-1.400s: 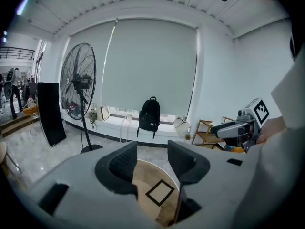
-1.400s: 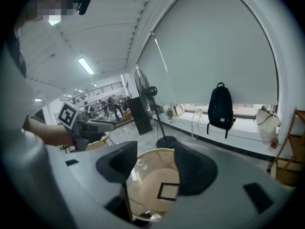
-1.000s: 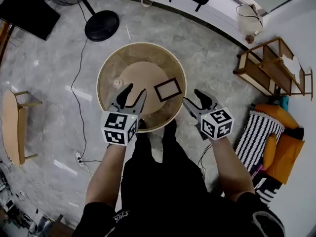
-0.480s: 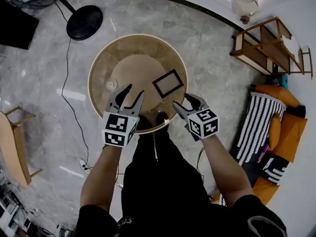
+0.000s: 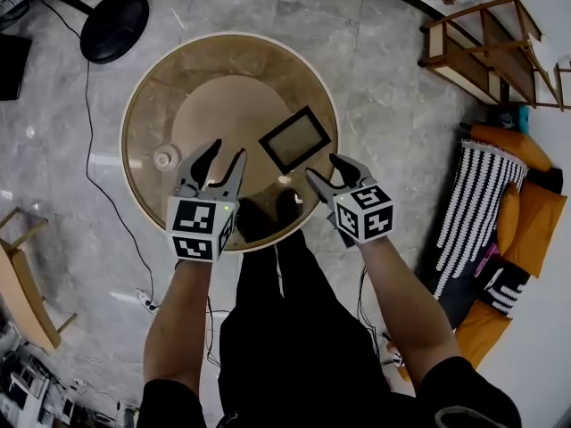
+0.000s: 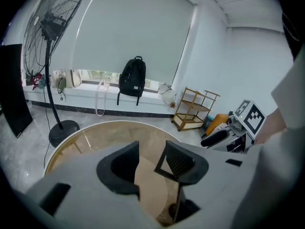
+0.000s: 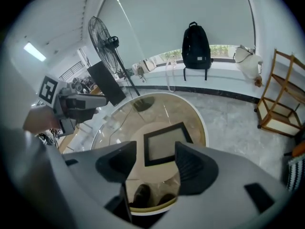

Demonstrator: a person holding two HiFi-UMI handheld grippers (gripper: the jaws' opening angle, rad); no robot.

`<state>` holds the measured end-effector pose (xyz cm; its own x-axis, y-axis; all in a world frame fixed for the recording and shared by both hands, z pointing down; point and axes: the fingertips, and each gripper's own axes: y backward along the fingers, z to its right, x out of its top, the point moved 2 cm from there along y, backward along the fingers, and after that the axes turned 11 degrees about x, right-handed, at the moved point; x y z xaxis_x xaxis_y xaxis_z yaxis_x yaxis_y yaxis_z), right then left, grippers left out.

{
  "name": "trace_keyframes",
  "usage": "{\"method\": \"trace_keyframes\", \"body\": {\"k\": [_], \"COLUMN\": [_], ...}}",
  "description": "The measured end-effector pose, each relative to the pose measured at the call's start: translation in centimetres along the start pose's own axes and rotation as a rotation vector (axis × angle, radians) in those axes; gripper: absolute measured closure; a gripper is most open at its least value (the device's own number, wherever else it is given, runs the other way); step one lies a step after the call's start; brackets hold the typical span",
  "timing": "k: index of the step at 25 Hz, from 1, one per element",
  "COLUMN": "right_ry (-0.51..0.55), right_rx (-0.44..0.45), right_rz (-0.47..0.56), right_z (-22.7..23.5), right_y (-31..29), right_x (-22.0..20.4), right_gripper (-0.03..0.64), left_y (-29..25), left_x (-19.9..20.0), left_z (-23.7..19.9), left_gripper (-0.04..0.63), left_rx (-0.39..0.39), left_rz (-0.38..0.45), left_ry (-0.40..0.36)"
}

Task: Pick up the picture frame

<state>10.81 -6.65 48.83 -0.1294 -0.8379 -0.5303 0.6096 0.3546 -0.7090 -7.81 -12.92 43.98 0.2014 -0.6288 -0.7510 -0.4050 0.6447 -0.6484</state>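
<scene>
A dark-rimmed picture frame [image 5: 295,138] lies flat on the round glass table [image 5: 143,114], right of centre. In the right gripper view the picture frame [image 7: 166,142] shows between and beyond the jaws. My right gripper [image 5: 331,173] hovers just below the frame near the table's front edge, open and empty. My left gripper [image 5: 214,160] hangs over the table's front left part, open with nothing between its jaws. In the left gripper view a corner of the picture frame [image 6: 162,164] peeks out beside the right jaw, and my left gripper [image 6: 150,163] looks across the table.
A small round object [image 5: 164,159] sits on the glass at the left. A fan base [image 5: 114,25] stands on the floor behind the table. A wooden shelf [image 5: 486,43] and striped and orange cushions [image 5: 486,230] are at the right. The person's shoes [image 5: 263,217] show under the glass.
Both grippers have come down toward the table top. The table and frame now appear larger and nearer in the head view.
</scene>
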Motion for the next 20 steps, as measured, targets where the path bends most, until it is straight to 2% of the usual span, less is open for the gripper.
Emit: {"method": "trace_keyframes", "body": {"k": [8,15,20], "right_ry": [-0.144,-0.209,-0.197], "right_rx": [-0.049,-0.119,-0.154], "right_rz": [-0.049,-0.038,-0.041], "right_z": [3.1,4.9,6.1], "right_y": [-4.9,-7.5,-8.5], "right_x": [-5.6,-5.8,-5.2], "right_gripper": [0.355,0.324,0.319], "left_y": [-5.5,-7.0,-7.0], "left_x": [-5.4,-7.8,-8.7], "left_z": [1.0,0.8,0.0], "left_gripper": [0.419,0.419,0.419], "left_rx": [-0.058,-0.067,-0.061], "left_rz": [-0.066,-0.086,-0.091], "left_ry": [-0.062,-0.037,-0.038]}}
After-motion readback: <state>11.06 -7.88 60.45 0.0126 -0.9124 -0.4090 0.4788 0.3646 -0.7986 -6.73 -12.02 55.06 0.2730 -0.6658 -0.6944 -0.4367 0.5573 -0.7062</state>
